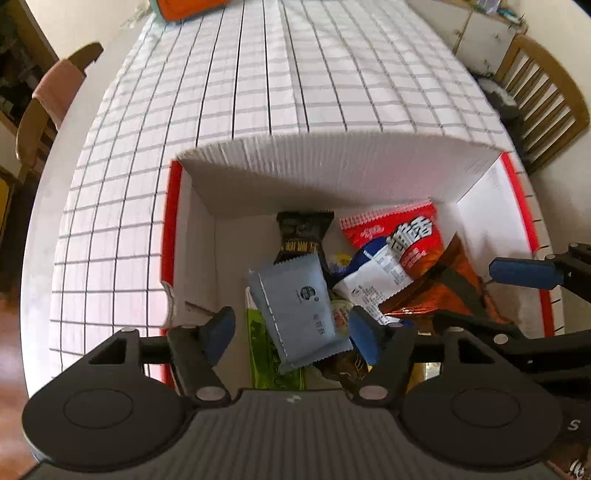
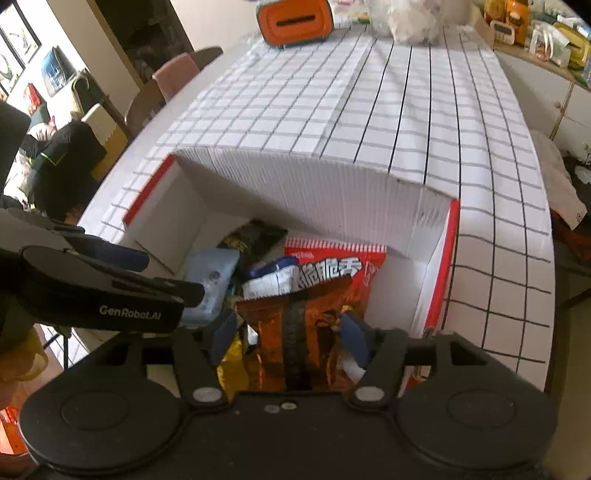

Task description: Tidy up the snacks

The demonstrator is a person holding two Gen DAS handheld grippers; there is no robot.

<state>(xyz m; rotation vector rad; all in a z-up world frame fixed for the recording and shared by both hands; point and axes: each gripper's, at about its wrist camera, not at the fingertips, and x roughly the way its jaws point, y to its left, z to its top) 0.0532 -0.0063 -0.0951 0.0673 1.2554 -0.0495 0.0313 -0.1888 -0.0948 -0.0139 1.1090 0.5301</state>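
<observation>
While open, left gripper [image 1: 291, 334] straddles blue packet [image 1: 299, 314]

A box [image 1: 476, 206] sits on the table [image 1: 258, 92], near its near edge. Inside it lies a heap of snacks: one packet [image 1: 299, 314] on top at the left, a bar [image 1: 301, 236] behind it, a bag [image 1: 406, 229] at the far right, a foil pack [image 2: 314, 332] near right. Chairs [image 1: 48, 107] stand left of the table, another chair [image 1: 543, 99] right. A case [image 2: 295, 22] rests at the table's far end.
</observation>
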